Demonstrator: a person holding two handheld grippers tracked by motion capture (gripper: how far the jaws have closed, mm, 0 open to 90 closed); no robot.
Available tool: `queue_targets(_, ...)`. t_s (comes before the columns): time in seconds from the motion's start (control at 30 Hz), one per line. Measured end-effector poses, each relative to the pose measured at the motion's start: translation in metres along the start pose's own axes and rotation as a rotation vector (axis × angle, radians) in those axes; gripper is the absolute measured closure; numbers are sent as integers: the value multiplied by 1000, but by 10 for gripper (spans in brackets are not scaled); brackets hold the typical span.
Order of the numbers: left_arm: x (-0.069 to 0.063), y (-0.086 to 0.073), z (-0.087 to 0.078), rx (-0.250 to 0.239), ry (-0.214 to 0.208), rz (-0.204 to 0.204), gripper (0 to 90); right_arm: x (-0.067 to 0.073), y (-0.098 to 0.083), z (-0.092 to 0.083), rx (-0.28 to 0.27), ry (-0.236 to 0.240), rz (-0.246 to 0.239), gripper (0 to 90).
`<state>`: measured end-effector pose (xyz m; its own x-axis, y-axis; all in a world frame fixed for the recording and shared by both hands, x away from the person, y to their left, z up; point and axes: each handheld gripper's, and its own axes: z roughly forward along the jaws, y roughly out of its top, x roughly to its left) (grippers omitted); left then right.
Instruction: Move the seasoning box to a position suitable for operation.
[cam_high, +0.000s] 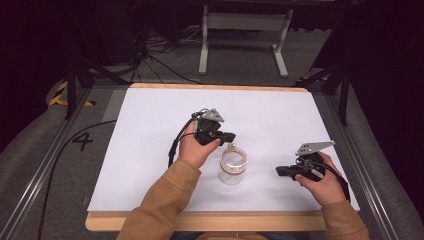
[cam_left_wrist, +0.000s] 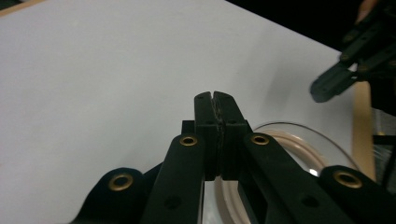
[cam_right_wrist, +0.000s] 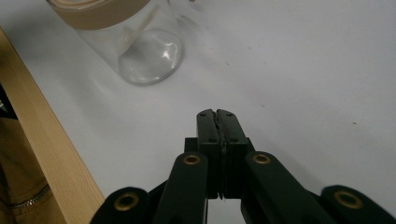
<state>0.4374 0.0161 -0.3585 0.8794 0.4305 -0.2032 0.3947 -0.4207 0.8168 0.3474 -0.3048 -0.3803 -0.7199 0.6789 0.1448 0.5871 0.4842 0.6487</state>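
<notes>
A clear glass jar (cam_high: 233, 167) with a tan band round its mouth stands upright on the white table (cam_high: 150, 150), near the front middle. My left gripper (cam_high: 233, 136) hovers just above and behind the jar's rim, jaws pressed together with nothing between them. In the left gripper view the jar's rim (cam_left_wrist: 303, 147) lies just below and to the right of the left gripper (cam_left_wrist: 215, 94). My right gripper (cam_high: 278, 171) sits low to the right of the jar, pointing at it, also shut and empty. The right gripper view has the jar (cam_right_wrist: 121, 37) ahead of the right gripper (cam_right_wrist: 216, 112), a short gap apart.
The table's wooden front edge (cam_high: 210, 220) runs along the bottom, and shows as a wooden edge (cam_right_wrist: 42, 140) at the left of the right gripper view. A white metal frame (cam_high: 245, 30) and cables stand on the floor behind the table. Aluminium rails flank both sides.
</notes>
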Motion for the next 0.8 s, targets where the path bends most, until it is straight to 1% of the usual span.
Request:
queue_targets(0.07,0,0,0,9,-4,1,899,1,0,1,2,5,-2,900)
queue_targets(0.13,1,0,3,35,-12,10,899,1,0,3,7,6,-7,900)
queue_targets(0.27,1,0,3,30,-9,8,899,1,-1,4,10,9,-6,900)
queue_targets(0.33,1,-1,2,25,1,-2,899,2,-1,5,10,15,-8,900)
queue_targets(0.47,2,-2,2,27,-7,-6,899,6,2,8,9,24,-21,900)
queue_targets(0.5,2,-2,2,23,-5,-13,899,7,2,8,8,24,-25,900)
queue_targets(0.6,3,-2,1,24,-9,-6,900,12,5,9,6,37,-37,900)
queue_targets(0.8,4,-3,2,19,-18,-13,900,23,12,10,-33,57,-74,900)
